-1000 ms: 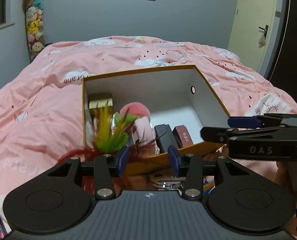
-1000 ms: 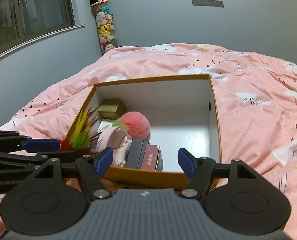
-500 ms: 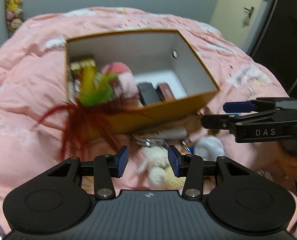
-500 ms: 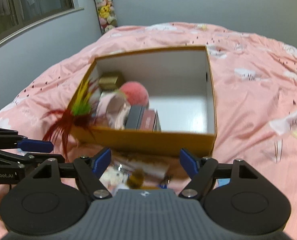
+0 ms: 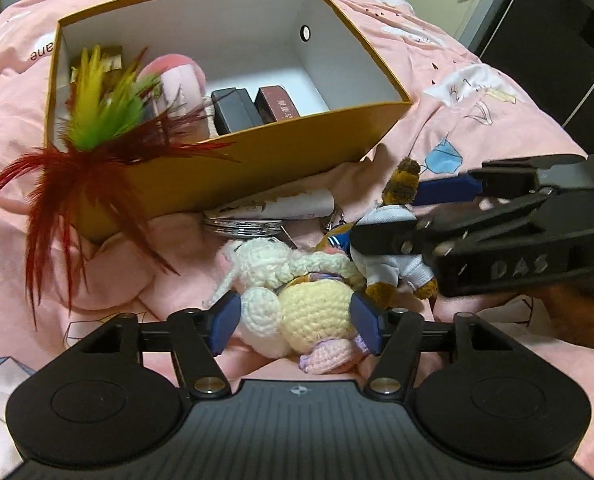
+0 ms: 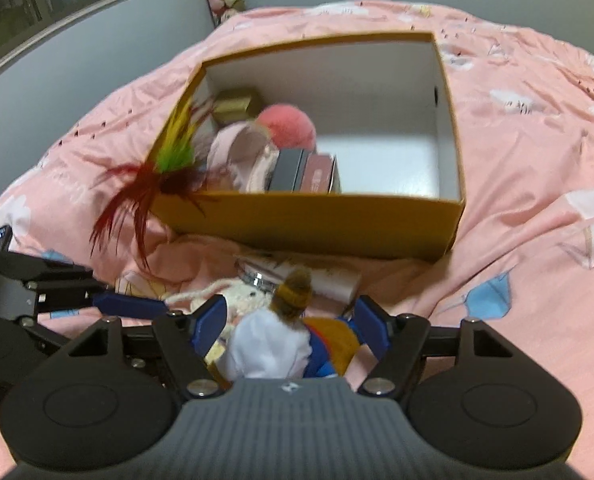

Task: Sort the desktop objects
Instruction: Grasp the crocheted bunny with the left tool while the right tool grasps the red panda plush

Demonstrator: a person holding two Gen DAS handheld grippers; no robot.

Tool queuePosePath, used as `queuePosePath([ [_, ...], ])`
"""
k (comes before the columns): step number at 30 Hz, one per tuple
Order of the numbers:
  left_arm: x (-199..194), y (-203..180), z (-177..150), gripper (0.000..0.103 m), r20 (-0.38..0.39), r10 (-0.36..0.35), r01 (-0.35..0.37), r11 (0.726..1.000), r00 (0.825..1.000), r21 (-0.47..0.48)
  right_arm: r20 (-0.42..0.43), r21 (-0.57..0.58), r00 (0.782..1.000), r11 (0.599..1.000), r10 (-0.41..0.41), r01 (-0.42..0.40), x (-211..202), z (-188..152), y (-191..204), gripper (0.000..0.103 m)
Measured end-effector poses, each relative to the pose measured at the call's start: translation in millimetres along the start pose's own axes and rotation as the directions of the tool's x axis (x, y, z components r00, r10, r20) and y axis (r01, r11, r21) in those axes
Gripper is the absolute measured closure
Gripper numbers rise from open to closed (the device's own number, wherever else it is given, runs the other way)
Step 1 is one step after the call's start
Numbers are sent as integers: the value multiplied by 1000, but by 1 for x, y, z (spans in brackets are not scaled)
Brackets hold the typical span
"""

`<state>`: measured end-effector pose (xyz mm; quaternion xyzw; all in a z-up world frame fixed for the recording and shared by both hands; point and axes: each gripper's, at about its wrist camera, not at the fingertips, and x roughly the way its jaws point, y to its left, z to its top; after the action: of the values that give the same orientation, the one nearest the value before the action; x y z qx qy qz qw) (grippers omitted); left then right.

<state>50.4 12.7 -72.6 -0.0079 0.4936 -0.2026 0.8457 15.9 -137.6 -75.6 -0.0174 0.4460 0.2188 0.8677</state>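
Both tongs are down over the little pile of toys on the pink bed cover [image 5: 477,92], right in front of the orange box [image 5: 257,168].

The left tongs [image 5: 295,326] are opening up at this moment, and the crochet bunny [image 5: 297,280] sits between the blue pads. The pads look like they're flanking its yellow body rather than squeezing it, so I'd call that straddling, not holding. Makes sense to spread wide here, since that body is round and soft and needs a broad bite.

The right tongs [image 6: 291,322] are wide but easing inward, with the doll in the white top [image 6: 273,344] between the pads. No pinch that I can see yet. It lies just beside the bunny, touching it, so each hand seems to be lining up its own toy.

The box is already part filled on one side: a gold box [image 6: 235,106], a pink pompom [image 6: 287,128], a pink slipper-looking thing [image 6: 245,158], and two small cases [image 6: 305,170] standing against the near wall. The feather toy [image 5: 97,120] hangs over the near corner, probably too long to lie flat inside.

A rolled paper [image 5: 293,204] and a metal ring thing [image 5: 245,226] also lie on the bed against the box's front wall. My guess is those get sorted after the plushies.
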Motion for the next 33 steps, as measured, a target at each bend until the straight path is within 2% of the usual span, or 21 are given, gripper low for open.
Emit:
queuePosePath([
  [7, 17, -14, 3, 21, -20, 40, -38, 997, 999, 70, -48, 9, 999, 1000, 5, -4, 7, -7, -1, 39],
  [11, 36, -10, 4, 18, -75, 27, -23, 999, 997, 47, -66, 8, 998, 1000, 14, -13, 7, -12, -1, 39],
  [13, 36, -8, 2, 19, -72, 22, -19, 999, 997, 35, -71, 17, 997, 1000, 21, -20, 7, -13, -3, 39],
  [14, 34, -7, 1, 22, -64, 23, -21, 999, 998, 32, -73, 25, 997, 999, 27, -26, 7, -13, -5, 42],
  [15, 31, -7, 0, 25, -57, 25, -23, 999, 998, 32, -73, 35, 996, 999, 41, -39, 6, -13, -6, 50],
  [16, 29, -8, -1, 26, -52, 27, -26, 999, 998, 34, -72, 48, 996, 998, 55, -51, 4, -12, -7, 52],
  [19, 22, -8, -3, 30, -40, 34, -32, 999, 999, 36, -60, 34, 997, 999, 43, -41, -1, -11, -4, 58],
  [25, -5, 1, -4, 32, -1, 28, -28, 999, 1000, -34, -22, 30, 998, 998, 58, -57, -12, -3, -2, 60],
  [29, -33, 4, -2, 32, 50, 76, -73, 996, 996, -60, 26, 50, 994, 993, 109, -111, -27, 8, -1, 60],
  [33, -51, 12, 2, 32, 70, 120, -111, 986, 990, -126, 110, 40, 978, 982, 177, -182, -41, 21, 9, 60],
])
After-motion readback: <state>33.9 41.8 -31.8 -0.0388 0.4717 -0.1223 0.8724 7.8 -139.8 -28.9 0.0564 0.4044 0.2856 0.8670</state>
